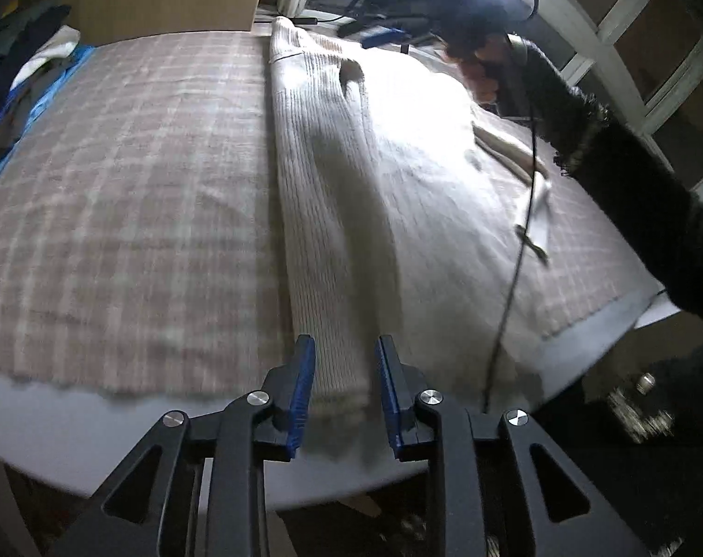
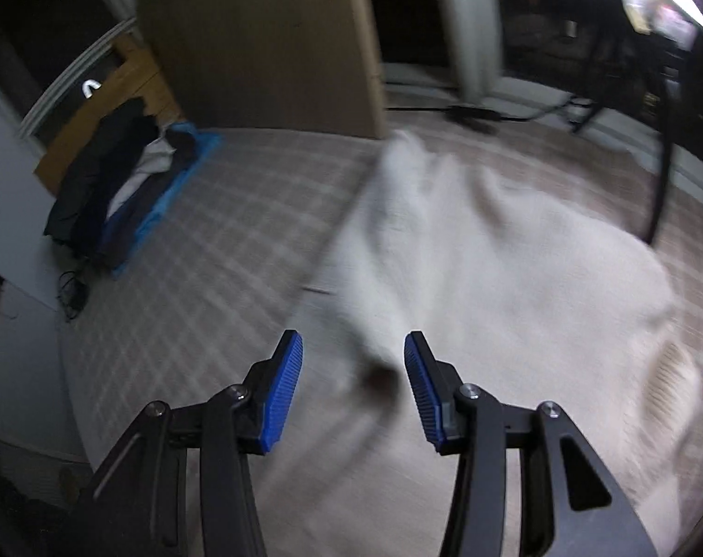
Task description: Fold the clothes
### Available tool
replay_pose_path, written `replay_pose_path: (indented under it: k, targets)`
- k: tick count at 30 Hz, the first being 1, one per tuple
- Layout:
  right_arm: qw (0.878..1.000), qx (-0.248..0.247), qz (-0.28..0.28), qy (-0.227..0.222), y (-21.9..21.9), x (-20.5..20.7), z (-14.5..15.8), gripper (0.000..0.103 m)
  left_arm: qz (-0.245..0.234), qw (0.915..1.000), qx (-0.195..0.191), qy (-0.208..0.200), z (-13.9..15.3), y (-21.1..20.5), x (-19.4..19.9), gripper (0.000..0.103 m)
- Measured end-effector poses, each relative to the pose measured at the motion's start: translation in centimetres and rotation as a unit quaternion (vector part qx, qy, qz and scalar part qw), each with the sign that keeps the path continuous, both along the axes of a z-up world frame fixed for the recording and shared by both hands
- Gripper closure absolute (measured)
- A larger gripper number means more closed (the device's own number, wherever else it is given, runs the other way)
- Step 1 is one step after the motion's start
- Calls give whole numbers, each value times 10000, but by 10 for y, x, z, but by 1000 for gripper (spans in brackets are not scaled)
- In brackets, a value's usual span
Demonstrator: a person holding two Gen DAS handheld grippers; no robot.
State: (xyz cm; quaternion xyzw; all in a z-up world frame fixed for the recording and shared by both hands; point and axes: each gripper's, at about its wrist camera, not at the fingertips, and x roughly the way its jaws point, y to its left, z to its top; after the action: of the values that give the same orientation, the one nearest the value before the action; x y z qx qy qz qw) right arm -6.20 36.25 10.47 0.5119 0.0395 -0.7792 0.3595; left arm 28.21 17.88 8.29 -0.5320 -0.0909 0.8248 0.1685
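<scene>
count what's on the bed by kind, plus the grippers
white knit sweater: 1
pile of dark clothes, too bunched to count singly: 1
blue sheet under the pile: 1
grippers, left and right, both open: 2
total: 5

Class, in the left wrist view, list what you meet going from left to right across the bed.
Pile of dark clothes → bare plaid bed cover → white ribbed knit garment → black cable → dark fuzzy sleeve.
</scene>
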Motion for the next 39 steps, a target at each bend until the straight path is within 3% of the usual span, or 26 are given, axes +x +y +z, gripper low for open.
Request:
replay_pose_path:
  k: [2,5,7,9,12,15,17,20,23,26,31,36,39]
  targets:
    - [9997,166,170,-17,-18,5,-10,58,-197,9998,71,77,-4,8,-9,79]
    - [9960,814,257,264,-26,5,-34,58,-719,9974,83,45,-20,35,-16,79]
    - [9921,1143,238,468,-20,8,-49,57,-1122,9936,-130,17,-33,58,-8,77]
    - [9902,1205,359,614,-16,12,-49,57,-1430,9889,-360,173,-25,64,7,64]
    - [9987,483,80,134,12,8,-20,57,-1282,9912,-316,-132,-15,53,9,64]
    - [9987,-416,-304,37,74,15,22,56,-1061,9939,-290,-65,4,38,13,64]
    - [9949,-692,-694,221,134,26,45,49,-945,9952,-260,57,18,31,14,64]
    - [9872,-251,-1464,586,221,48,53,45,-781,9968,-102,144,29,31,6,64]
    - [9752,385,-2149,361,295,70,26,45,-871,9961,96,132,29,45,-8,64]
    - [9630,561,-2635,-122,349,89,-5,45,-1181,9928,164,82,24,79,-27,64]
    - [9515,69,-3019,-593,406,123,-25,45,-2044,9783,185,293,19,178,-66,60]
    - [9565,-194,-2815,-740,421,138,-24,45,-2641,9635,-150,410,-1,266,-104,57]
    - [9628,-315,-2528,-898,402,126,-38,45,-2625,9626,-532,410,-18,287,-118,57]
